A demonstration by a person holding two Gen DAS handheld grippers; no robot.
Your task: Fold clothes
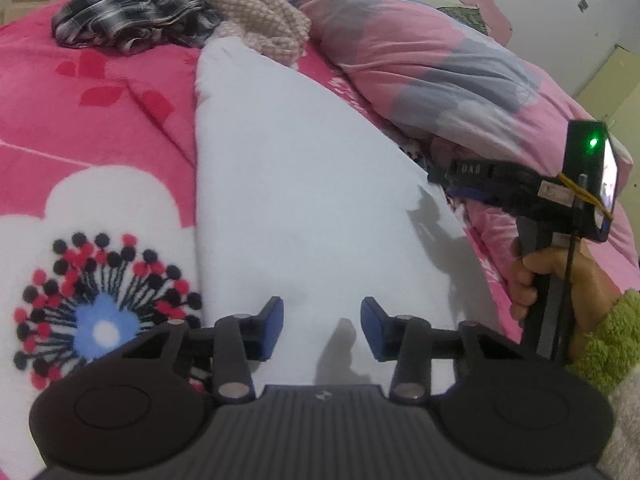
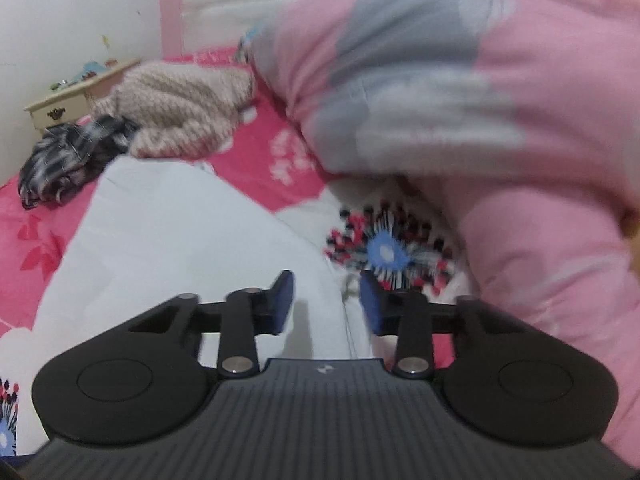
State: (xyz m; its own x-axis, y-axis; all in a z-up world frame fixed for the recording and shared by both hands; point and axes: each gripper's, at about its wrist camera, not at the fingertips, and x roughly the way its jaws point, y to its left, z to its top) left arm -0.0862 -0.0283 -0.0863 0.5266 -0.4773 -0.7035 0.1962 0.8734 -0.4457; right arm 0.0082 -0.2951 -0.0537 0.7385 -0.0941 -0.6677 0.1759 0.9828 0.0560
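Lettering: "DAB" on the right gripper (image 1: 472, 169) body, seen at 3 o'clock from the left wrist. White garment (image 1: 304, 184) lies flat on the pink bed (image 1: 100, 92). Left gripper (image 1: 322, 322): angled down over the garment's near edge, fingers (image 1: 272, 314) partly open, pinching nothing. Right gripper: hand (image 1: 560, 288) on the handle, fingers (image 2: 282, 300) part-open astride the garment's edge. Plaid cloth (image 1: 128, 16) and knit (image 1: 256, 12) at 12 o'clock.

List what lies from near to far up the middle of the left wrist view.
left gripper → white garment → beige knitted garment
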